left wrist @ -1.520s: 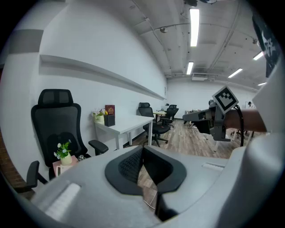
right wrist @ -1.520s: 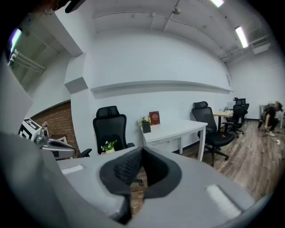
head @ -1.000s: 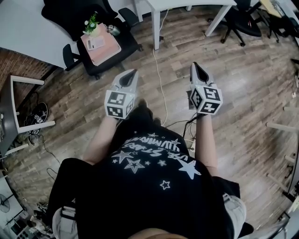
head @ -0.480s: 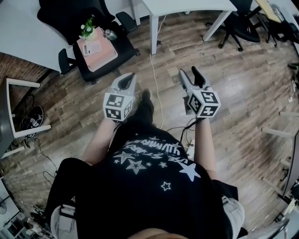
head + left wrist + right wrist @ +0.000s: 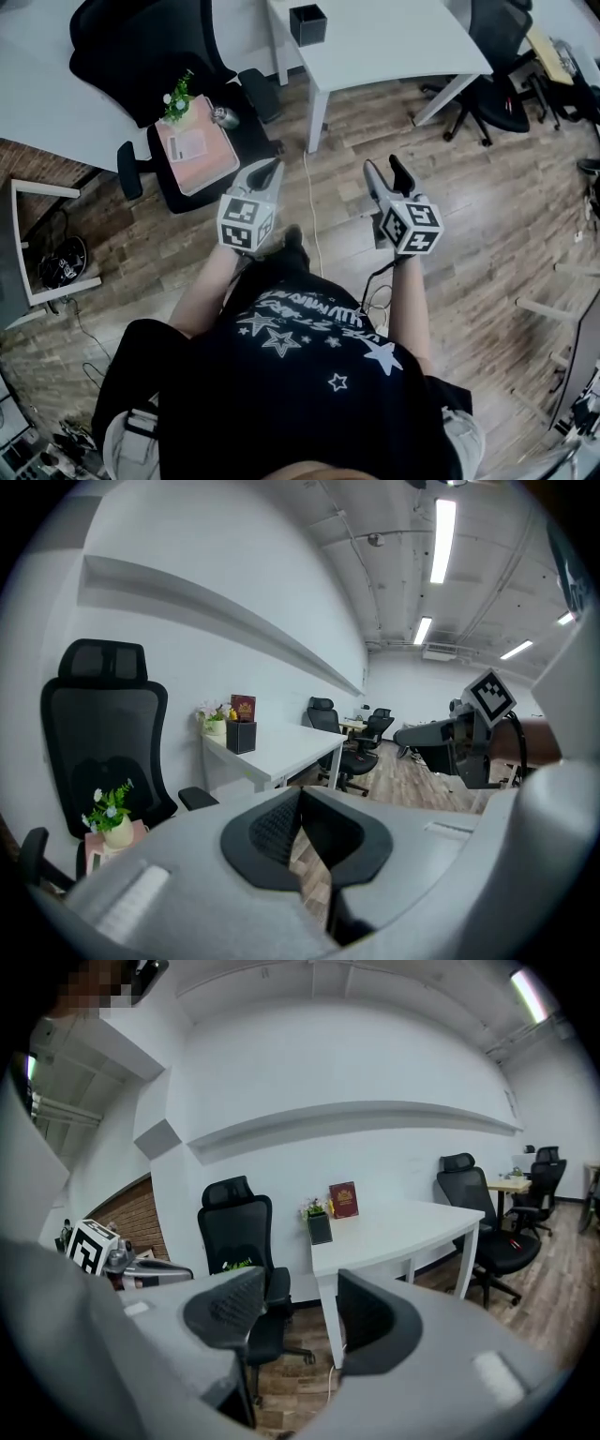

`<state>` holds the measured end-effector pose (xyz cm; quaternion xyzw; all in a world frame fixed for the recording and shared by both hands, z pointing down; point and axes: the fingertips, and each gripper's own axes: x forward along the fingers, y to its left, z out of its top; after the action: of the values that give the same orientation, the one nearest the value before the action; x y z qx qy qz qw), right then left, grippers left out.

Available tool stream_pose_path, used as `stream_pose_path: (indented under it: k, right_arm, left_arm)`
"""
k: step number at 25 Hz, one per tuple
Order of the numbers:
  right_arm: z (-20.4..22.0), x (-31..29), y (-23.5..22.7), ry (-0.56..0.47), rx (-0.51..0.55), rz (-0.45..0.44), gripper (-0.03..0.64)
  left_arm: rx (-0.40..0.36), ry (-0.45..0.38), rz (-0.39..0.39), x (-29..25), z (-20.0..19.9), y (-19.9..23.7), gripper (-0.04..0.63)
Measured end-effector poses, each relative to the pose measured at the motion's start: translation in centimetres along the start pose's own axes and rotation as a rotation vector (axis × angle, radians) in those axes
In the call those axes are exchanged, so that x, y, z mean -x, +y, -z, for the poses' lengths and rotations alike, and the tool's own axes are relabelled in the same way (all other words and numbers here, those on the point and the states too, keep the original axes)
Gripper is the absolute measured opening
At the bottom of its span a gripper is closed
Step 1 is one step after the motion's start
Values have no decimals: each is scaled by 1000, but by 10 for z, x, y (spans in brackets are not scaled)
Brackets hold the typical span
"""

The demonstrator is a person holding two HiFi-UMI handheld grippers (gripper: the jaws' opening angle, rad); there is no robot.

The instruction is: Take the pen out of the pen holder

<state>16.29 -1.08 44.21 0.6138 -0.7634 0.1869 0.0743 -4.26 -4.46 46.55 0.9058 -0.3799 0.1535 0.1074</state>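
1. The gold print on the red card (image 5: pixel 343 1199) was too small to read.
2. The black square pen holder (image 5: pixel 307 23) stood on the white desk (image 5: pixel 394 42), beside the card; its contents could not be made out.
3. The left gripper (image 5: pixel 272 165), jaws together, and the right gripper (image 5: pixel 382 164), jaws opening and empty, pointed forward, well short of the desk.

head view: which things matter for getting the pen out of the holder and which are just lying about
For the job: pen holder, white desk, left gripper, right gripper (jaws opening, nothing between).
Lying about: black chair, pink box, potted plant, floor cable.
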Motion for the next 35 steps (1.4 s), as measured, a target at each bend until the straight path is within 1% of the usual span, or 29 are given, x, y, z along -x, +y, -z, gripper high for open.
stream_pose_path:
  k: [5,11,17,21,25,28,31,33,35]
  right_arm:
    - [-32,-68,-16,11,3,-1,249]
    - [-62,-134,-13,18,35,-44,249]
    - [-78,-182,-21,28,52,-100,249]
    - [-92,-227,-37,33,68,-164,249]
    - [-112,-279,-45,56,109,-265,249]
    - [-128,-317,-41,78,168,-359,249]
    - [-140,-352,-33,90,201,-449,249]
    - [-146,-371,-30,93,215,-482,249]
    - [-150,-389,-26,98,228,-504,247]
  left_arm:
    - [12,2,-11,-42,-23,44,11]
    - [42,-5,-65,-66,-39,94,11]
    - [69,10,-125,-88,-42,121,11]
    - [74,15,-197,-110,-51,136,11]
    - [98,1,-303,-131,-66,155,11]
    - [129,-10,-376,-143,-76,169,11]
    - [157,-7,-460,-150,-80,182,11]
    - [181,-12,-503,-154,-82,187,11]
    - [188,-10,-541,-156,-83,191,11]
